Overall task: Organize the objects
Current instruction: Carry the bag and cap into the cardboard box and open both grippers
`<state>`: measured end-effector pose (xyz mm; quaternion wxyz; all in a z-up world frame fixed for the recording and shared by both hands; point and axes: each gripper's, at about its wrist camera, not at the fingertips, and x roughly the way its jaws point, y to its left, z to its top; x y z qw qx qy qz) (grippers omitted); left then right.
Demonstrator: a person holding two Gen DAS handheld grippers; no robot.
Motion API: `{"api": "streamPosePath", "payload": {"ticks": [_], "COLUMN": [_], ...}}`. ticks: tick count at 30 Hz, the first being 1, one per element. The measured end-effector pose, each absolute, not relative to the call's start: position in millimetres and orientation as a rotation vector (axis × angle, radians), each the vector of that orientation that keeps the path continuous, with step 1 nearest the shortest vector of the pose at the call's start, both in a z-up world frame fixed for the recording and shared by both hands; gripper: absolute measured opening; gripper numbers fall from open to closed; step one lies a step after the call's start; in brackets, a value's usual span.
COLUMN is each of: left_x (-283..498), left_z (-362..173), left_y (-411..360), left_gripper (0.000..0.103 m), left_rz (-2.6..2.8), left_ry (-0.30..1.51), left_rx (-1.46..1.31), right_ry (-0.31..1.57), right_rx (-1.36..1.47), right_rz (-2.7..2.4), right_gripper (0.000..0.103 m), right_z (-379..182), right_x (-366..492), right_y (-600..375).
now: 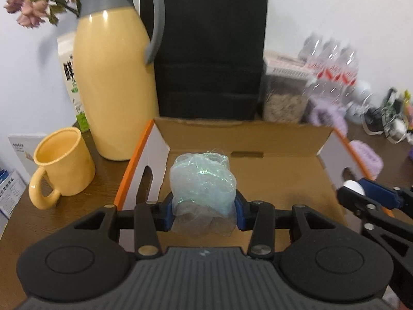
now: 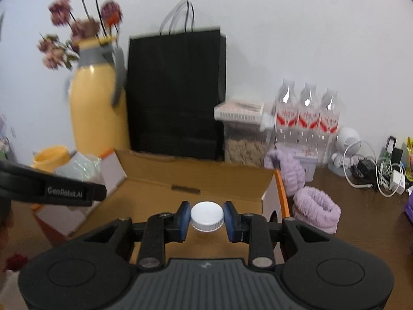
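Left tongs (image 1: pixel 204 206) clamp a crumpled plastic bag (image 1: pixel 202 180) over the open cardboard box (image 1: pixel 258 139) at frame centre. Right tongs (image 2: pixel 206 219) grip a white cap (image 2: pixel 206 215). Brown bench (image 2: pixel 356 219), white wall (image 2: pixel 309 25) behind.

A plain white wall (image 2: pixel 284 25) rises behind a dark brown wooden table (image 2: pixel 361 219).

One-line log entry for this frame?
left gripper: shut on plastic wrap bundle | right gripper: shut on white cap | both over open cardboard box
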<state>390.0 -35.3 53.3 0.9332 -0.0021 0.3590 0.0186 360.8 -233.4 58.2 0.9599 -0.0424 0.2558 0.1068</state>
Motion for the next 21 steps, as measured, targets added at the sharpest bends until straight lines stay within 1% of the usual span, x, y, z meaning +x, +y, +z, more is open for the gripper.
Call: {"api": "streamPosePath", "payload": {"ticks": [6, 8, 9, 10, 11, 12, 13, 14, 15, 18, 21], "left_x": [397, 397, 396, 395, 393, 392, 390, 387, 383, 380, 378], "left_z": [27, 24, 24, 24, 25, 27, 29, 32, 35, 41, 44], "left_y": [-32, -31, -31, -30, -28, -28, -28, -27, -27, -27, -26], "left_gripper": [0.045, 0.048, 0.051, 0.058, 0.064, 0.079, 0.098, 0.103, 0.103, 0.103, 0.103], "left_rz": [0.036, 0.028, 0.022, 0.019, 0.012, 0.008, 0.006, 0.011, 0.021, 0.023, 0.03], "left_ry": [0.787, 0.791, 0.788, 0.783, 0.775, 0.764, 0.748, 0.722, 0.689, 0.659, 0.651], "left_rx": [0.015, 0.014, 0.013, 0.01, 0.002, -0.004, -0.009, -0.013, -0.014, -0.01, -0.017], "right_ry": [0.567, 0.583, 0.587, 0.589, 0.593, 0.593, 0.587, 0.579, 0.571, 0.554, 0.53], "right_rx": [-0.091, -0.094, -0.095, -0.1, -0.105, -0.108, -0.11, -0.113, -0.115, -0.122, -0.134], "right_rz": [0.218, 0.218, 0.221, 0.222, 0.219, 0.214, 0.209, 0.206, 0.203, 0.211, 0.211], "right_gripper": [0.027, 0.027, 0.027, 0.028, 0.035, 0.049, 0.058, 0.074, 0.086, 0.099, 0.101], "right_z": [45, 43, 43, 43, 42, 43, 44, 45, 47, 50, 54], "right_x": [365, 367, 367, 366, 365, 364, 363, 362, 361, 358, 352], "right_y": [-235, -236, -236, -236, -235, -235, -234, -234, -234, -233, -231]}}
